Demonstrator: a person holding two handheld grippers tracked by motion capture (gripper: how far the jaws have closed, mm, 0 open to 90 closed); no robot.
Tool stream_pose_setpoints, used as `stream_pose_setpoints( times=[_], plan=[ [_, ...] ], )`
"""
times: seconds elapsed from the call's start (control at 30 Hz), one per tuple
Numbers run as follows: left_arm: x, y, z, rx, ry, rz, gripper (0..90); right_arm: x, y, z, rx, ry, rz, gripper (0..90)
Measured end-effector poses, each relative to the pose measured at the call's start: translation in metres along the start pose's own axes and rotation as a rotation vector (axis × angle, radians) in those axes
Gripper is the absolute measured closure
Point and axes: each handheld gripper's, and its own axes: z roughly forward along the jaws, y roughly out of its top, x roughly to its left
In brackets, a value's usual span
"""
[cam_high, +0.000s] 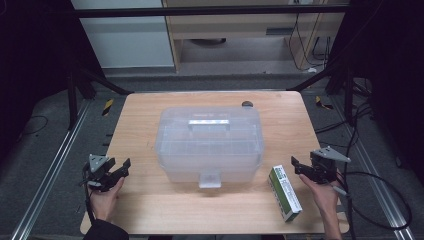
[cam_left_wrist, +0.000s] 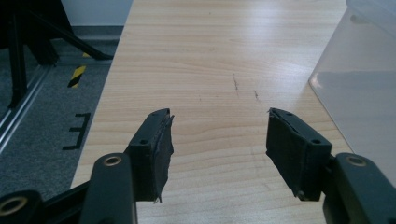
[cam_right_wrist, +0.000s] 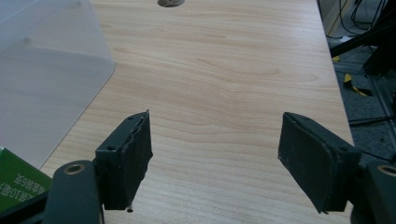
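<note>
**My two claws, close up**

My left gripper (cam_high: 119, 172) is a black frame with a grey three-cornered plate on top and a thin dark cable trailing from its back. My right gripper (cam_high: 299, 166) is built the same way, grey plate and all, with a black cable looping off behind it. In the left gripper view each black jaw carries a flat dark pad (cam_left_wrist: 163, 149), frayed and ragged at the edges, with a small screw hole near the tip and a brass-ringed pivot lower down. In the right gripper view the pads (cam_right_wrist: 137, 151) look equally worn. A dark sleeve (cam_high: 102, 231) covers my left forearm
</note>
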Motion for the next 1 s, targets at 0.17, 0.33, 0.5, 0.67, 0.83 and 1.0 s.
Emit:
stream_pose_setpoints(
  times=[0.17,0.33,0.5,0.67,0.83,1.0],
  plan=[
    [-0.002,0.000,0.000,0.012,-0.016,-0.011,37.3,-0.002,0.002,-0.004,0.006,-0.011,-0.002,25.8],
    [-0.003,0.001,0.001,0.035,-0.017,0.006,34.9,-0.001,0.006,-0.005,0.018,-0.008,-0.020,26.0],
    [-0.004,0.002,0.004,0.051,-0.034,0.005,30.9,0.003,0.010,-0.007,0.027,0.009,-0.031,26.4],
    [-0.005,0.003,0.005,0.060,-0.040,0.021,29.7,0.006,0.016,-0.011,0.019,0.038,-0.042,26.1],
    [-0.007,0.007,0.004,0.052,-0.043,0.053,29.4,0.009,0.021,-0.015,0.006,0.053,-0.057,26.3],
    [-0.009,0.013,0.002,0.044,-0.060,0.069,30.5,0.012,0.026,-0.019,-0.007,0.069,-0.067,26.6]
  ],
)
